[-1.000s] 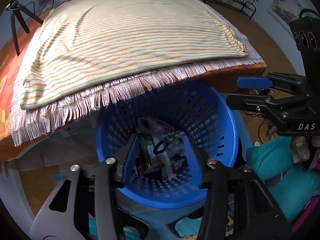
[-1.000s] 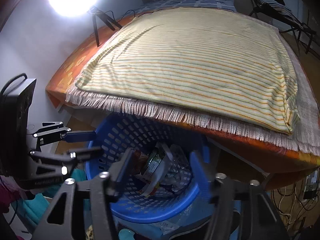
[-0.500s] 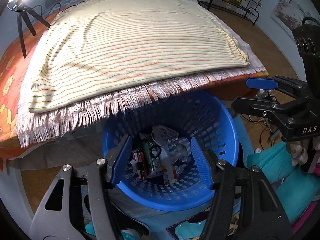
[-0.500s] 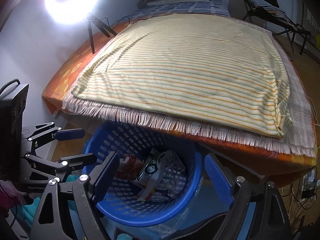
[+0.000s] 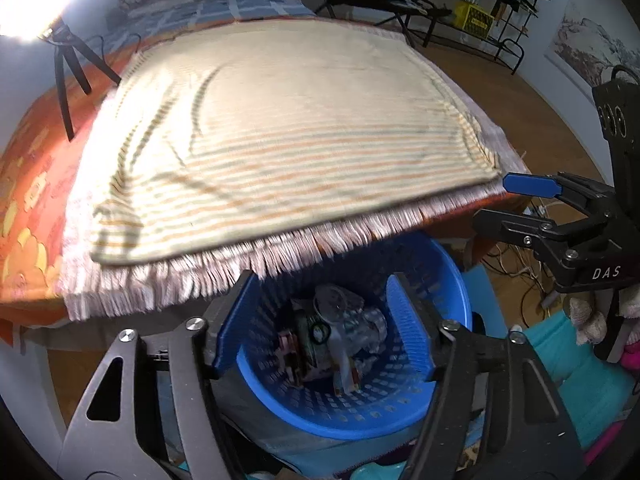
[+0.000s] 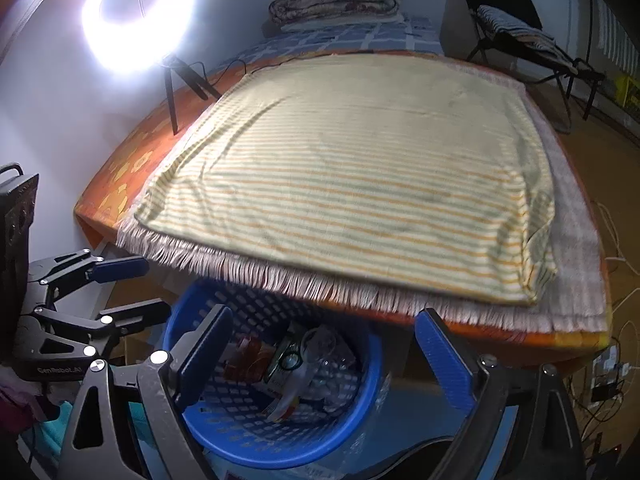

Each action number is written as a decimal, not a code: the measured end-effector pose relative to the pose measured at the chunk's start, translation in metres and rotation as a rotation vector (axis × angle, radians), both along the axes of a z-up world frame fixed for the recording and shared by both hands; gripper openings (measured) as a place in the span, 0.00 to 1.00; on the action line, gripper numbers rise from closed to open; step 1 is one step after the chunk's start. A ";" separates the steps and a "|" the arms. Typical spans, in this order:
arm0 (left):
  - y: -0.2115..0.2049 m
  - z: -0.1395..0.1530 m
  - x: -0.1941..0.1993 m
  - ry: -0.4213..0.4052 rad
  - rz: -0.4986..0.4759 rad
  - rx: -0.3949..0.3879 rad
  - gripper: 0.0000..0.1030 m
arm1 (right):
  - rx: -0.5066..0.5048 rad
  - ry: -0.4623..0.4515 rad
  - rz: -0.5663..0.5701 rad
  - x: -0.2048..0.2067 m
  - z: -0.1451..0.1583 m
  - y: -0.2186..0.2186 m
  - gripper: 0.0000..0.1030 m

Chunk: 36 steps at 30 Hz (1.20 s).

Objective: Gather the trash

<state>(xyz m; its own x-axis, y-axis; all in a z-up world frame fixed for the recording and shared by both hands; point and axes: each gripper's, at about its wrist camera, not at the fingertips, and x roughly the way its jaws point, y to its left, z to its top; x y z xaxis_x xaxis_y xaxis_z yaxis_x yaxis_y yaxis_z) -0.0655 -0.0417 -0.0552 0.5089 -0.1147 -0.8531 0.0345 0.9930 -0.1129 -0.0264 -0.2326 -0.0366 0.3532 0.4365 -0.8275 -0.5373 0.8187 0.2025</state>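
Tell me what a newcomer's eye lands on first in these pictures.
The blue perforated basket at the bottom, tucked under the bed's edge, holds a heap of trash: crumpled wrappers and packets. Above it the striped yellow blanket fills most of the view, and a glaring ring light stands at its far left corner. Both grippers hang over the basket, jaws opening, nothing between them.

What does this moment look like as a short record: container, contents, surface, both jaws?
container: blue basket on the floor, partly under the bed's fringed edge
contents: trash, crumpled wrappers and packets, lying in the basket
surface: striped cloth spread on the bed, nothing on it
left gripper: jaws opening, nothing between them, above the basket
right gripper: jaws opening wide, nothing held, above the basket
lighting: ring light on, beside the bed
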 end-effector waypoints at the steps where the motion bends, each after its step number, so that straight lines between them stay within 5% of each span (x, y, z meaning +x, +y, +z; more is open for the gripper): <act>1: 0.002 0.003 0.001 -0.006 0.004 0.001 0.67 | -0.002 -0.009 -0.002 0.001 0.003 0.000 0.92; 16: 0.017 0.076 0.034 -0.149 0.112 0.057 0.72 | 0.028 -0.129 -0.016 0.028 0.058 -0.001 0.99; 20: 0.021 0.094 0.044 -0.195 0.134 0.019 0.73 | 0.047 -0.164 -0.030 0.041 0.073 -0.003 1.00; 27: 0.026 0.116 0.054 -0.269 0.168 -0.010 0.93 | 0.084 -0.200 -0.040 0.059 0.089 -0.001 1.00; 36: 0.032 0.114 0.065 -0.282 0.204 -0.008 0.99 | 0.127 -0.194 -0.039 0.075 0.083 0.004 1.00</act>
